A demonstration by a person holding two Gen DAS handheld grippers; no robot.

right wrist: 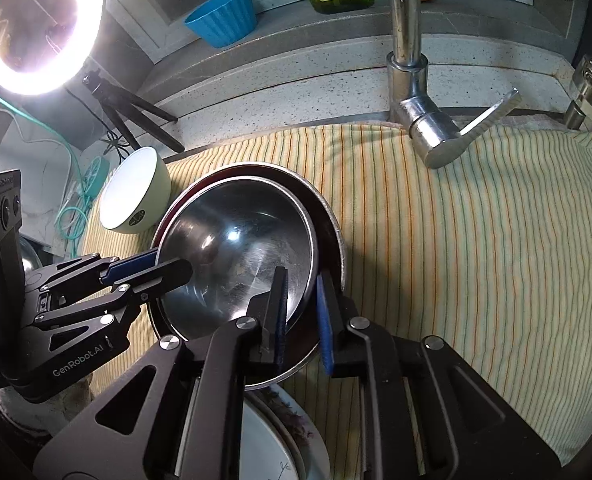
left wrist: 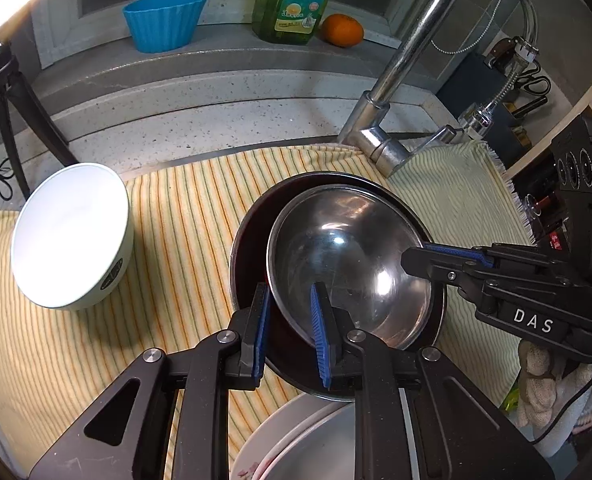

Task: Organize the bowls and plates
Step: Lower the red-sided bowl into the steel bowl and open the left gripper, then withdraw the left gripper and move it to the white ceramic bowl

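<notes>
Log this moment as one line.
left gripper: clamps steel bowl rim | right gripper: clamps opposite rim | steel bowl: nested in dark bowl

Striped cloth (left wrist: 184, 216), faucet (left wrist: 379, 144), orange (left wrist: 341, 30), ring light (right wrist: 36, 28)

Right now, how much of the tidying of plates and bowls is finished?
Done: the steel bowl sits inside the dark pan. In hand: the left gripper and the right gripper each straddle that bowl's rim, nearly shut. Left: the white bowl lies tilted, alone on the striped cloth, and plates wait in front.
</notes>
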